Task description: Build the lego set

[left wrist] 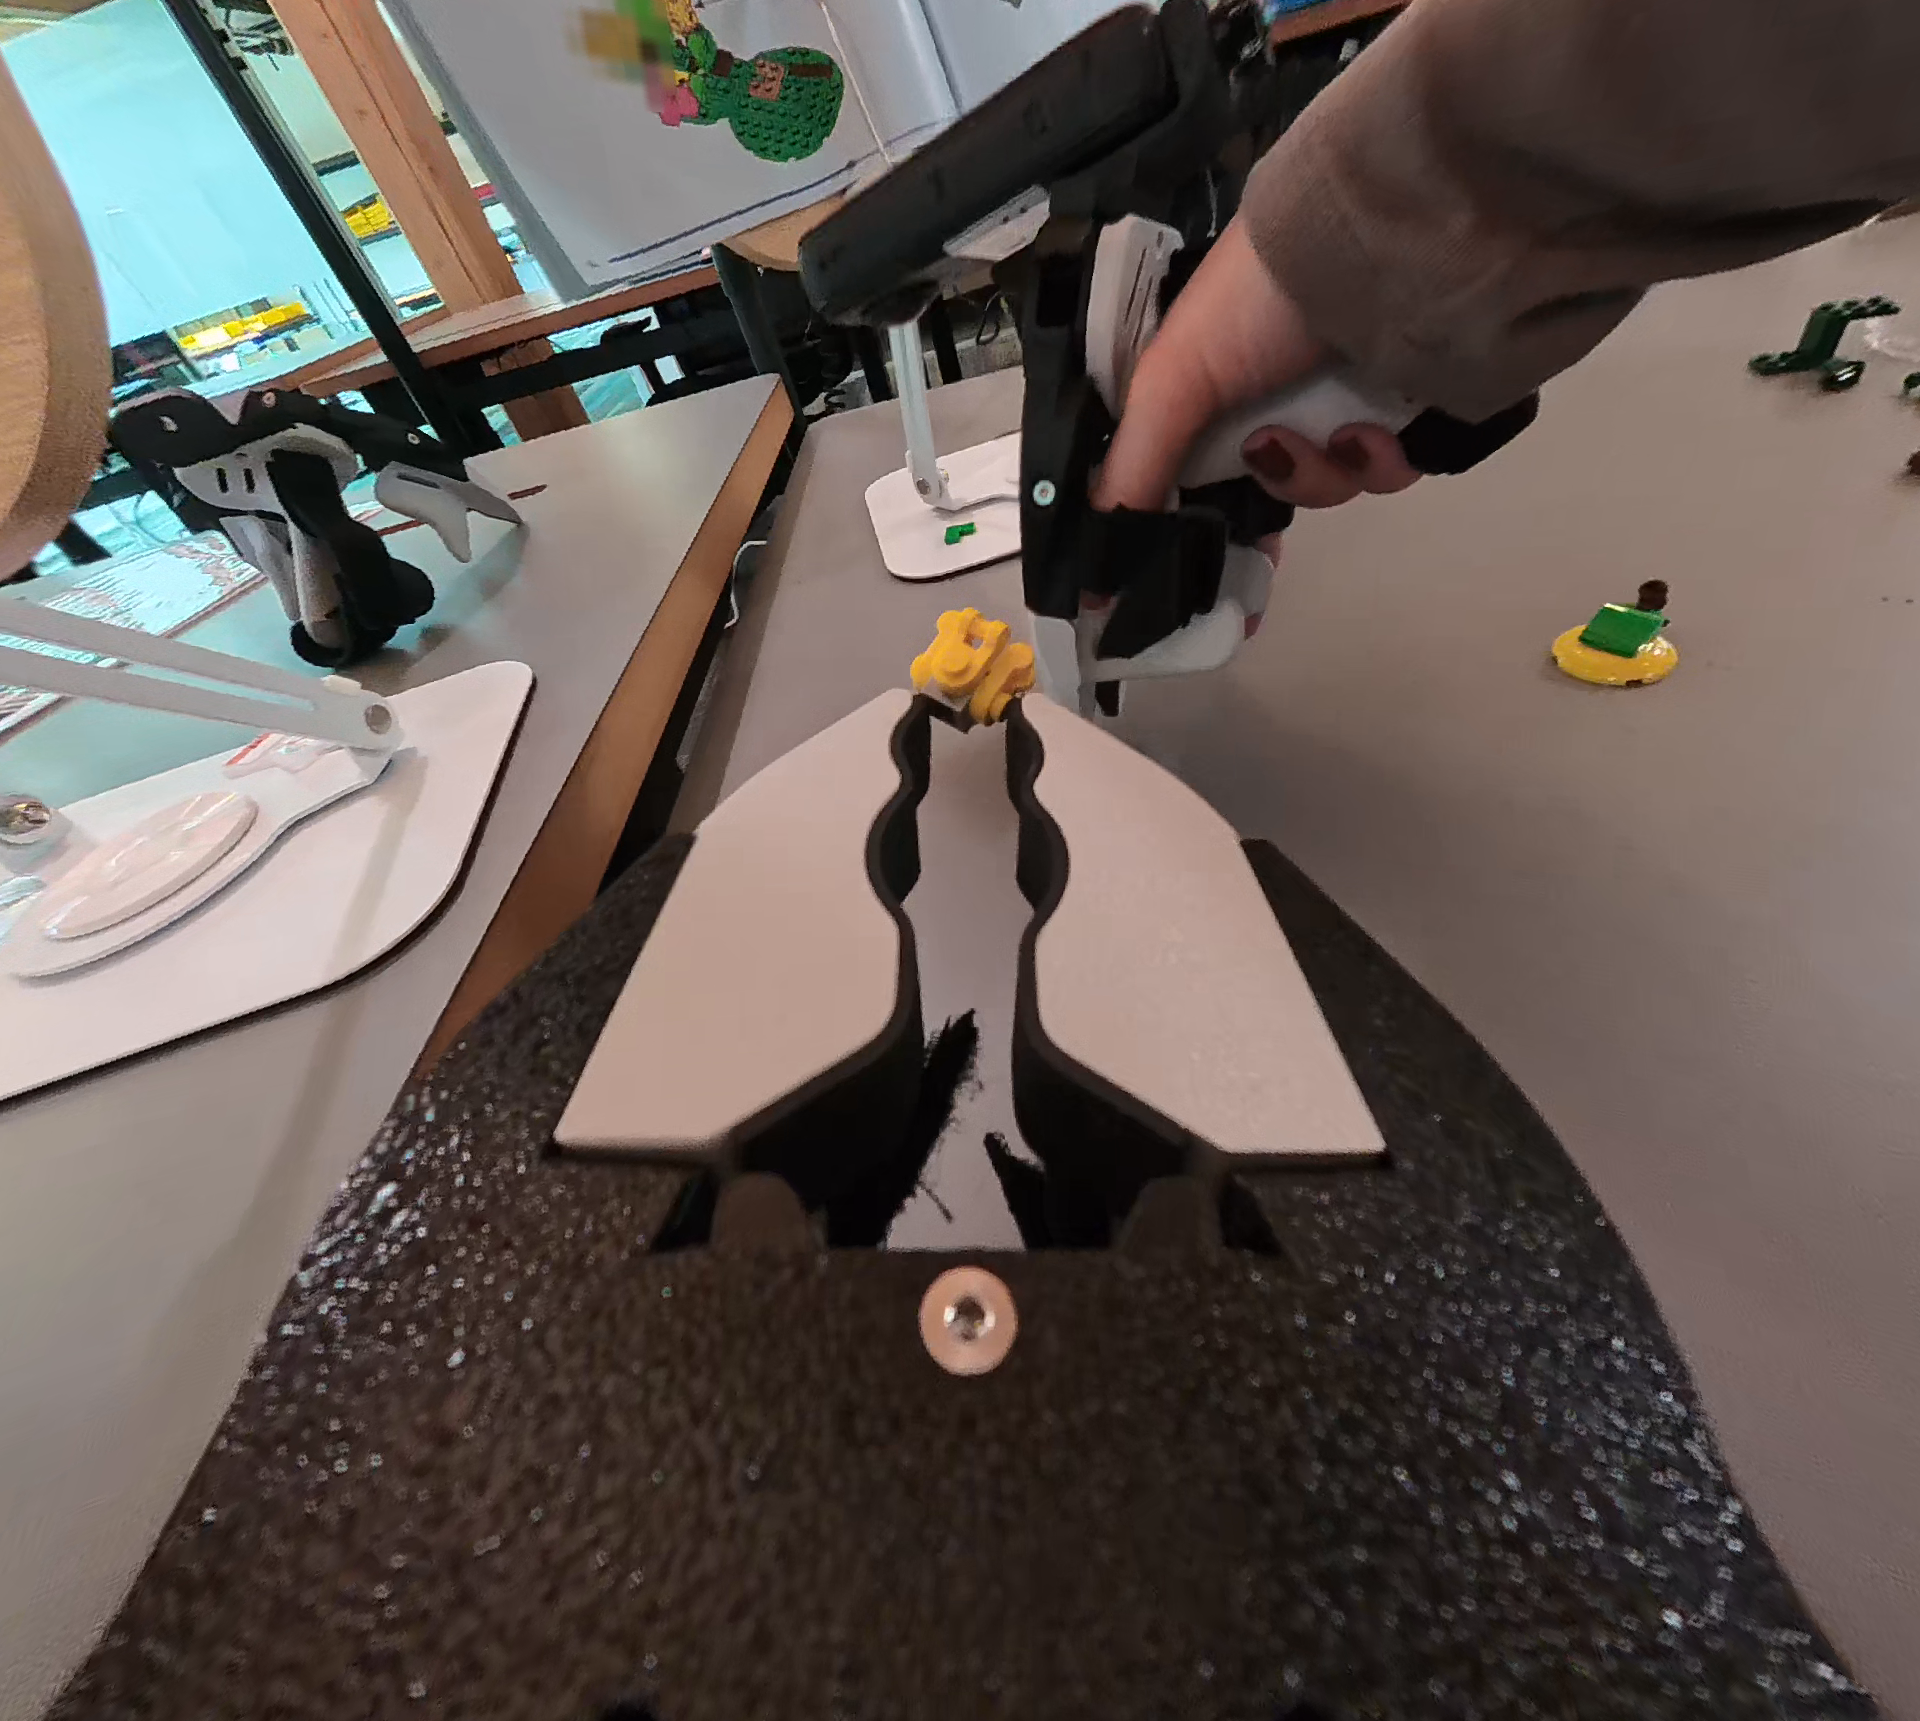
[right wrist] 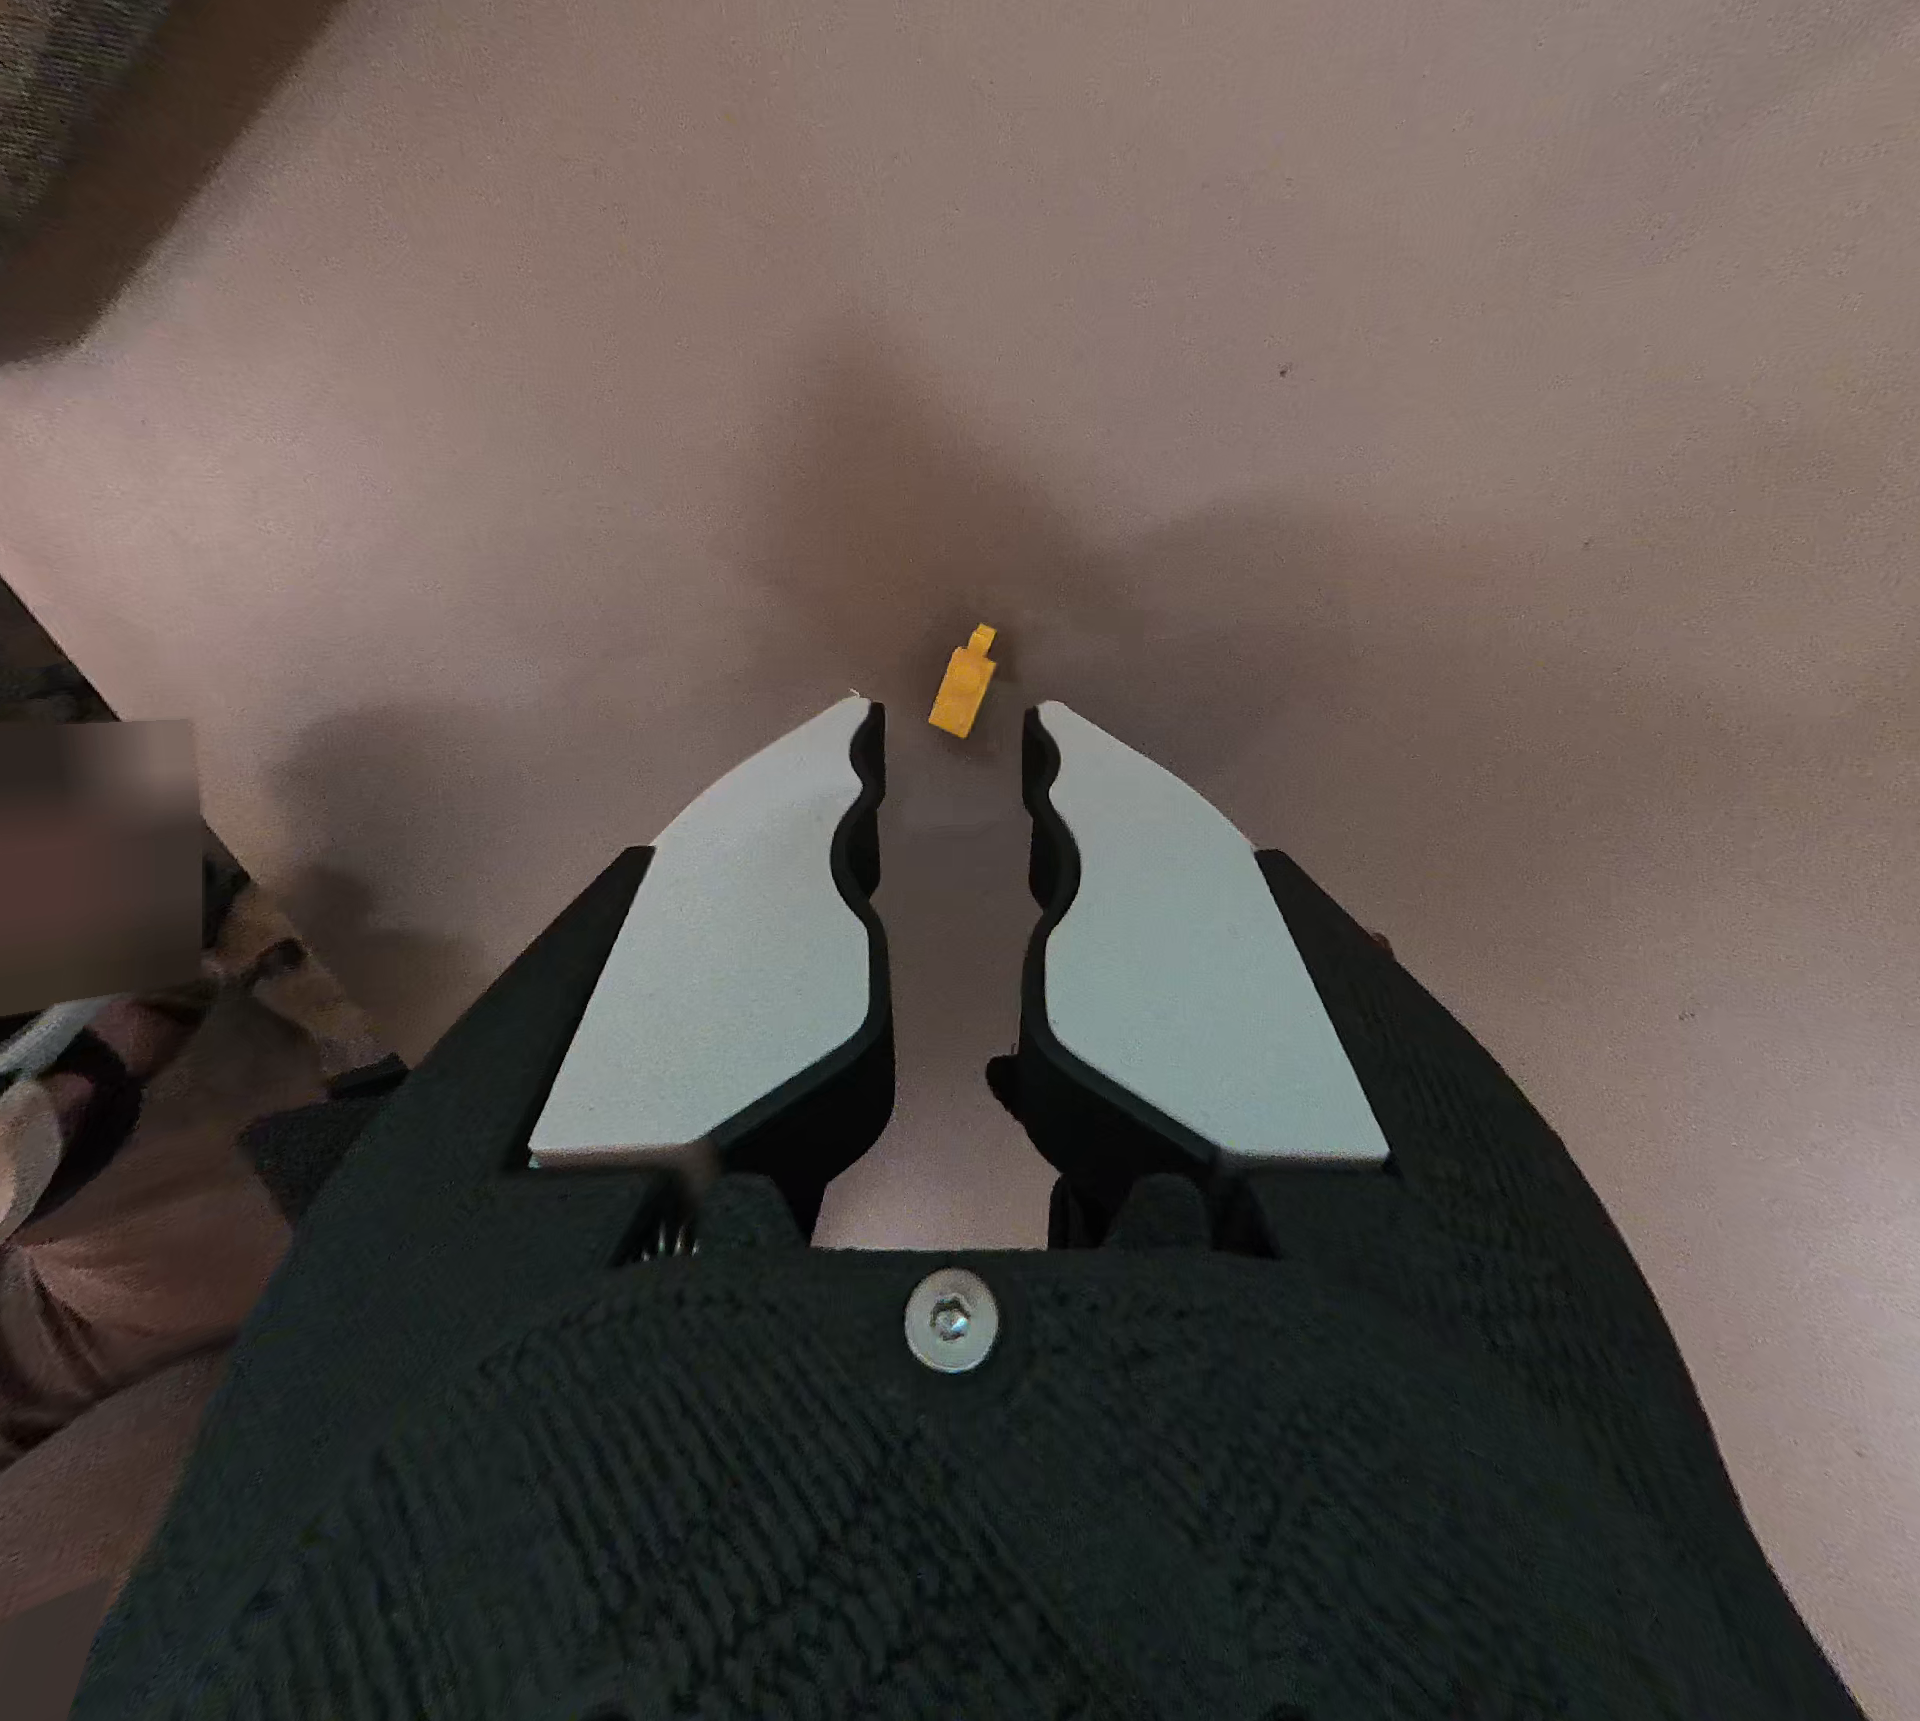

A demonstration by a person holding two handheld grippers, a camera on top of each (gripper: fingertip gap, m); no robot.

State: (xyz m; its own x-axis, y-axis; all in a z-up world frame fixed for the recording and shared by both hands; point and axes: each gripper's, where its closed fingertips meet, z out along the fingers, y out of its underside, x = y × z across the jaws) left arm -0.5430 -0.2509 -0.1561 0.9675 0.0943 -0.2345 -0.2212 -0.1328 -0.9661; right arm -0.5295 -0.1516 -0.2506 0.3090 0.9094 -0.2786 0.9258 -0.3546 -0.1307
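Left gripper (left wrist: 966,703) pinched a yellow lego cluster (left wrist: 971,653) near the table edge (left wrist: 727,632). Right gripper (right wrist: 954,715) hung narrowly parted over a small yellow piece (right wrist: 964,684) on bare table (right wrist: 1351,321). A stand base (left wrist: 935,518) sat just beyond.

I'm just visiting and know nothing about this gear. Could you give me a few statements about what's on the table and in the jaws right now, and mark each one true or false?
1. The left gripper holds a yellow lego cluster at its tips. True.
2. The right gripper is clamped on the small yellow piece. False: its jaws stand apart, and the piece lies on the table just ahead of them.
3. An open instruction booklet stands propped behind the work area. True.
4. The round yellow piece on the table carries a red part on top. False: the part on it is green.
5. A spare gripper rests on the neighbouring table. True.
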